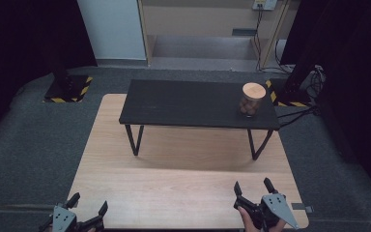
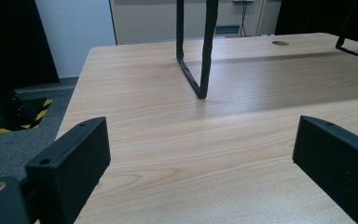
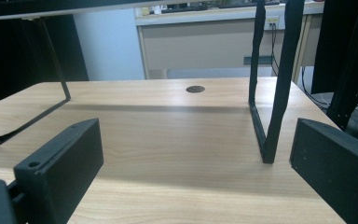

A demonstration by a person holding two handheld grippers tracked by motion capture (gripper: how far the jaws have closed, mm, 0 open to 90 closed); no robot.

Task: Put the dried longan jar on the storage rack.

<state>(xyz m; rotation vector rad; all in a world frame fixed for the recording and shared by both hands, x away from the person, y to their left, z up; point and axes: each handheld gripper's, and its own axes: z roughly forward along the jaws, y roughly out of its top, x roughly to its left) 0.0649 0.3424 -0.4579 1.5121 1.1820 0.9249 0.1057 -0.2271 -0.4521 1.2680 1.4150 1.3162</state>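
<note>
high view: wooden table [image 1: 174,193], then black shelf [image 1: 188,104], then lidded jar [image 1: 250,99] well ahead of the right gripper [image 1: 256,189]. left gripper [image 1: 88,204] and right both gape, empty. likely approach level, jaws straddling the jar.

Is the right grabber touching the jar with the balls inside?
Apart. The high view shows the right gripper at the table's near edge, while the jar stands far off on the black shelf.

A shelf [image 1: 188,104] stands on legs at the far half of the table [image 1: 174,193]. A jar [image 1: 250,99] sits on the shelf's right end. Two grippers, left [image 1: 88,207] and right [image 1: 253,186], flank the table's near edge.
</note>
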